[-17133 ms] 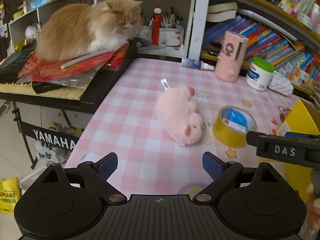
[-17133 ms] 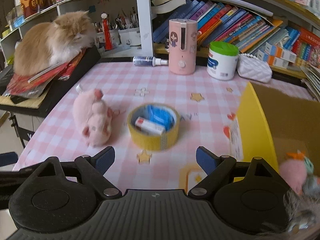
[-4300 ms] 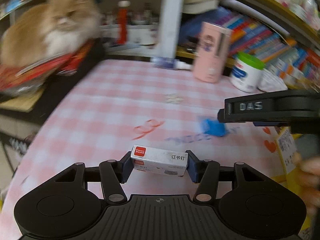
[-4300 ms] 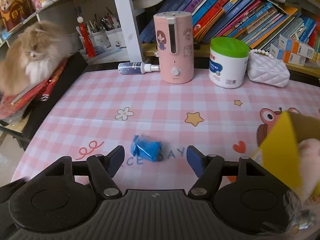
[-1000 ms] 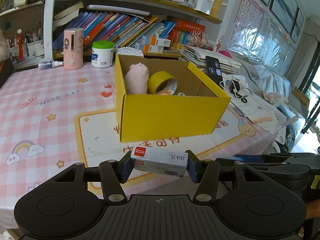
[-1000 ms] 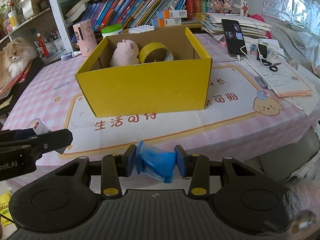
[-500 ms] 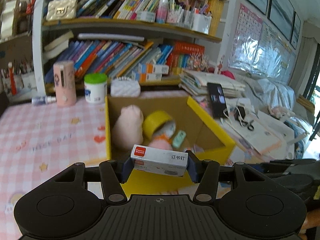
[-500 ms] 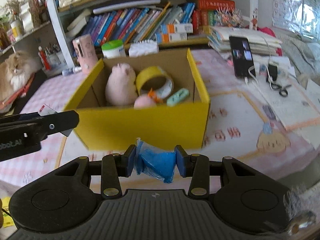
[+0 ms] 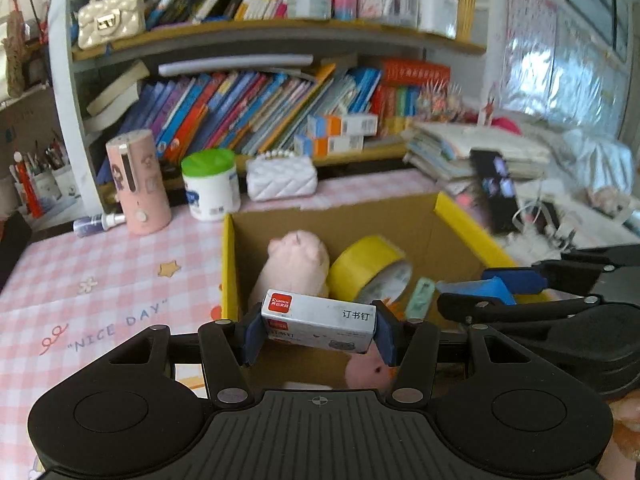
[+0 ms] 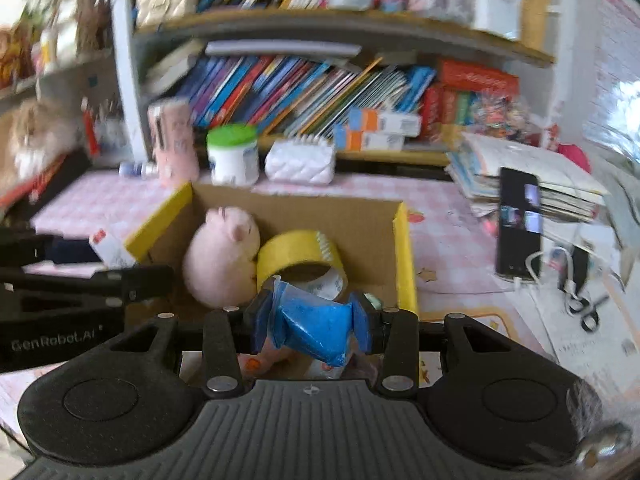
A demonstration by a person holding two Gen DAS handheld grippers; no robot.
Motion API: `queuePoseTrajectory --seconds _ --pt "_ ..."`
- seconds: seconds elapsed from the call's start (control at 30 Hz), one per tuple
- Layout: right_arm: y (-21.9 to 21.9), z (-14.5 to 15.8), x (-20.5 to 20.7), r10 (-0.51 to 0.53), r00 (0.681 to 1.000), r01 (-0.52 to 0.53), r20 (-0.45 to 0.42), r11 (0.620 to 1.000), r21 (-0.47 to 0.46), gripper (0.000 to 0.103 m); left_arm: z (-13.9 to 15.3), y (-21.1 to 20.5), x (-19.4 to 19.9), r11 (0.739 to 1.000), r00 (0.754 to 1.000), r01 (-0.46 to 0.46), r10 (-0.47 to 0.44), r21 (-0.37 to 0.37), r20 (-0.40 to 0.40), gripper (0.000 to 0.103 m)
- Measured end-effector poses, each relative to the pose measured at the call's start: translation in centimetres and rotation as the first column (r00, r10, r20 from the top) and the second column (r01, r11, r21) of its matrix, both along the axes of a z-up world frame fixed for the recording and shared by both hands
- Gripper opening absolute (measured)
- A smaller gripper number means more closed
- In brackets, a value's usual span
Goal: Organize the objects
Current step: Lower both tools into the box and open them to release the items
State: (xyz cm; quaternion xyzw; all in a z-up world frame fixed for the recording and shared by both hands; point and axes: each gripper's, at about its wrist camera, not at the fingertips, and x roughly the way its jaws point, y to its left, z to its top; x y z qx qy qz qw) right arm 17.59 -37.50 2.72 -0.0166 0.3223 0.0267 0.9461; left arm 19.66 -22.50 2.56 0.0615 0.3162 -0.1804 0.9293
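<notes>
Left side of table: pink checked tablecloth point(image 9: 100, 280), with a pink cylinder point(image 9: 138, 184), a small spray bottle point(image 9: 98, 222) lying beside it and a green-lidded white jar point(image 9: 210, 184) along the back edge. White quilted purse point(image 9: 282, 178) just right of the jar, bookshelf point(image 9: 256, 108) behind.

Left gripper point(image 9: 318, 330) is clamped on a staple box point(image 9: 318, 324), pads on both short ends, box level, held over the near-left part of the yellow box point(image 9: 228, 264).

Inside the yellow box: pink plush pig point(image 9: 298, 266) against the left wall, yellow tape roll point(image 9: 370, 266) touching it on the right, a small mint green item point(image 9: 420, 296) right of the tape, a smaller pink toy point(image 9: 368, 370) near the front, partly hidden.

Right gripper point(image 10: 312, 326) is clamped on a crumpled blue packet point(image 10: 314, 326), held over the box's near-right part; it sits just right of the left gripper in the left wrist view.

Further right: a phone point(image 10: 516, 224) propped against a stack of papers point(image 10: 528, 176); cables and scissors on the table near it. Right wrist view is motion-blurred.
</notes>
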Motion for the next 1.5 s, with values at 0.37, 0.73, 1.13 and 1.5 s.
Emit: queuePoseTrajectory --seconds 0.37,0.73,1.13,1.5 --pt "-0.1 -3.6 3.4 0.131 0.985 -0.133 -0.112 0.991 -0.013 0.039 -2.4 -0.8 0.6 0.995 0.999 -0.021 0.025 0.094 -0.044 0.053" --pt "-1.2 -5.0 5.7 0.344 0.908 -0.315 -0.240 0.937 0.153 0.038 -2.4 -1.4 -0.7 0.994 0.993 -0.050 0.059 0.095 -0.098 0.053" --pt "-2.4 -4.8 5.3 0.498 0.838 -0.463 -0.221 0.865 0.193 0.038 -2.1 -1.6 -2.4 0.994 0.985 -0.106 0.110 0.041 -0.132 0.053" --pt "-2.7 -4.1 4.0 0.427 0.892 -0.404 -0.149 0.900 0.163 0.051 -0.7 -1.6 -3.7 0.993 0.993 -0.113 0.114 0.045 -0.022 0.073"
